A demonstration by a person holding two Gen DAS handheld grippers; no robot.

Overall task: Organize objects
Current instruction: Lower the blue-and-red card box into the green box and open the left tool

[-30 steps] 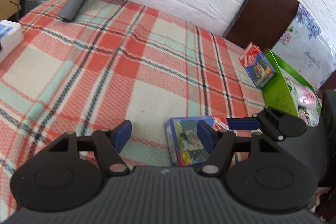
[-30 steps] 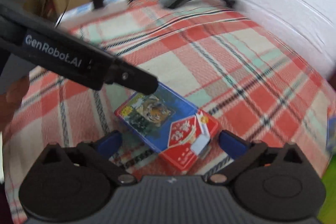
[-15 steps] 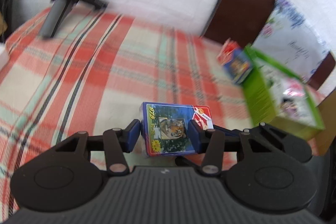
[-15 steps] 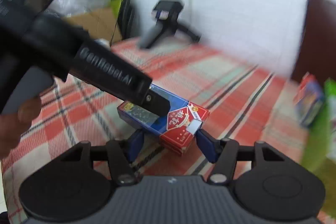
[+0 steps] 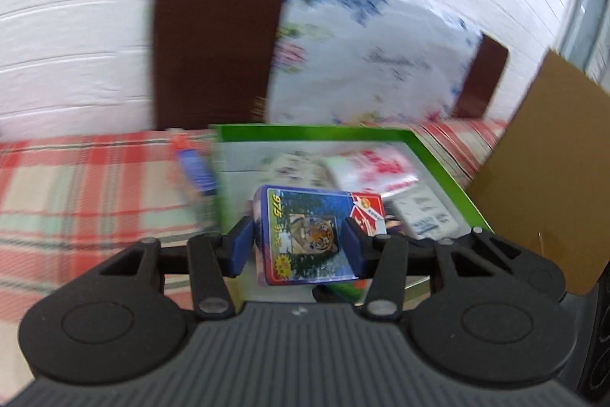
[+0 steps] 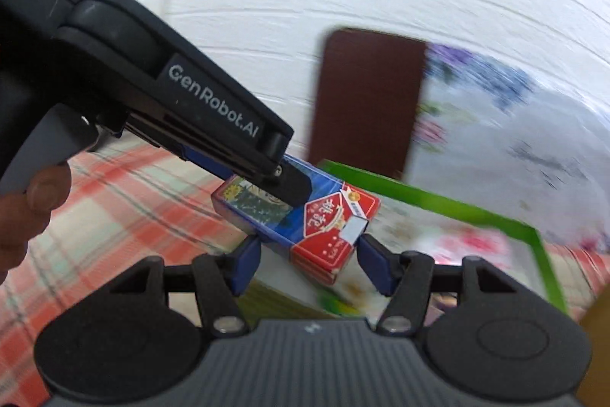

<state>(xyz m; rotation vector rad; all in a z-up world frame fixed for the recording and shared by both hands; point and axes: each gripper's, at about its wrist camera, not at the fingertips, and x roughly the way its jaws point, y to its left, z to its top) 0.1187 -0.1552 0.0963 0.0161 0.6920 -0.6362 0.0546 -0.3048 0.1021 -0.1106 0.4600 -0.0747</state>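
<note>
A blue and red card box with a tiger picture [image 5: 305,235] hangs in the air over the green tray [image 5: 438,155]. My left gripper [image 5: 297,249] is shut on its blue sides. My right gripper [image 6: 310,266] is shut on the same card box [image 6: 328,228], pads against its red end. In the right wrist view a finger of the left gripper [image 6: 293,188] lies across the box's top, and the green tray [image 6: 419,197] shows behind and below. White and red packets [image 5: 373,167] lie in the tray.
A second card box [image 5: 194,170] leans against the tray's left outer wall on the plaid tablecloth [image 5: 76,186]. A brown chair back [image 5: 217,37] and a floral plastic-wrapped bundle [image 5: 362,56] stand behind. A cardboard flap [image 5: 553,159] rises right of the tray. A person's thumb [image 6: 38,193] grips the left handle.
Both grippers closed on the card box lying on the cloth, lifted it, and carried it to the right until it came over the green tray.
</note>
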